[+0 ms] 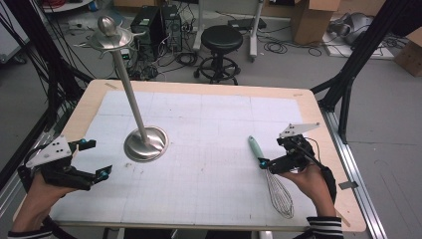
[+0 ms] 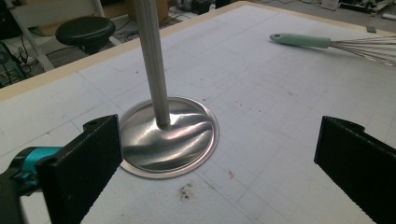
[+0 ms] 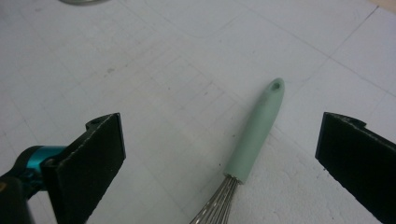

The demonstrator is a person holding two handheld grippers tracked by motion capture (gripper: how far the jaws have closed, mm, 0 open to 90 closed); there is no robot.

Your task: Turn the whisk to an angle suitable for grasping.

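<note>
Mint-green-handled wire whisk lies flat at the right of the high view, near the table's right edge, between the spread jaws of the right gripper. The left gripper, jaws wide, faces the steel stand's round base at centre-left.

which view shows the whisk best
The high view: the whole whisk lies flat, mint handle to wire loops. The right gripper view gives a close look at handle and wire roots; the left gripper view catches it far off, loops cut.

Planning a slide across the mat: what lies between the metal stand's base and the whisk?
Nothing: bare white mat separates the stand's base from the whisk, as the high view shows.
</note>
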